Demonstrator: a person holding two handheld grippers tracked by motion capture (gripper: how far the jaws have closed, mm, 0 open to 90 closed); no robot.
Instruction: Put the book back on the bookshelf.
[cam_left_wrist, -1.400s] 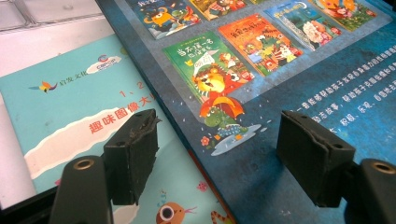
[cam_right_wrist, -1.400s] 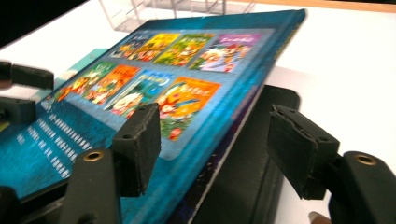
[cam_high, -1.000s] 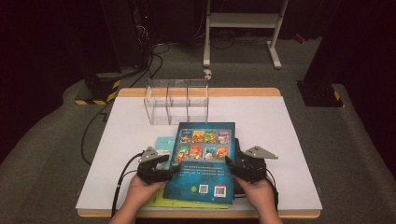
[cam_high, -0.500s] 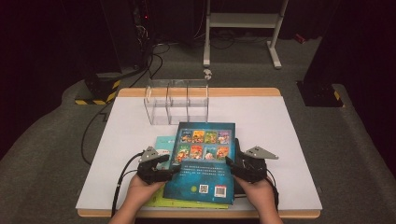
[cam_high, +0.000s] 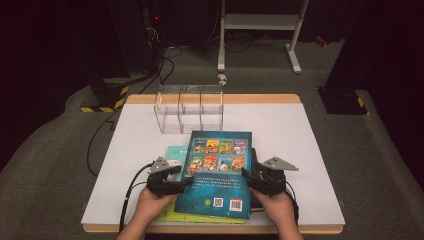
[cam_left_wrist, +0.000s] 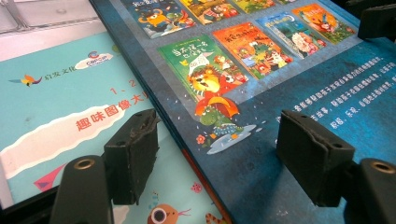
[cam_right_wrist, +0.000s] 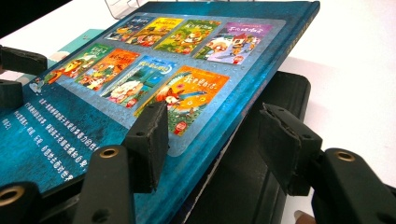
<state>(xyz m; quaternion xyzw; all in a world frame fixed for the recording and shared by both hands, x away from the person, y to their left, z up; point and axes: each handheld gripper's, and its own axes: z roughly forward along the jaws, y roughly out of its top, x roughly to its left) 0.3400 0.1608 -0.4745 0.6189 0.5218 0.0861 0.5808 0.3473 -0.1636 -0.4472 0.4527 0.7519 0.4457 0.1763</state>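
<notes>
Left claw sits in the lower left-centre of the high view, at the left edge of the blue book. In the left gripper view its jaws stand apart astride that edge: one pad over the teal book underneath, the other over the blue cover, and whether either pad presses down I cannot tell. Nothing is pinched between them, so this claw is released.

Right claw is at the book's right edge, lower right-centre of the high view. In the right gripper view its jaws also stand apart, the blue book's edge running between them; one pad hangs over the cover, the other over a black object lying under the book on that side. There is a clear gap at both pads, so this claw is released too.

Seen from above, the blue book lies back cover up in the lower middle of the white desk, on top of the teal book and a yellow-green one. A clear plastic divider rack stands just above it in the frame, apart from the book.
</notes>
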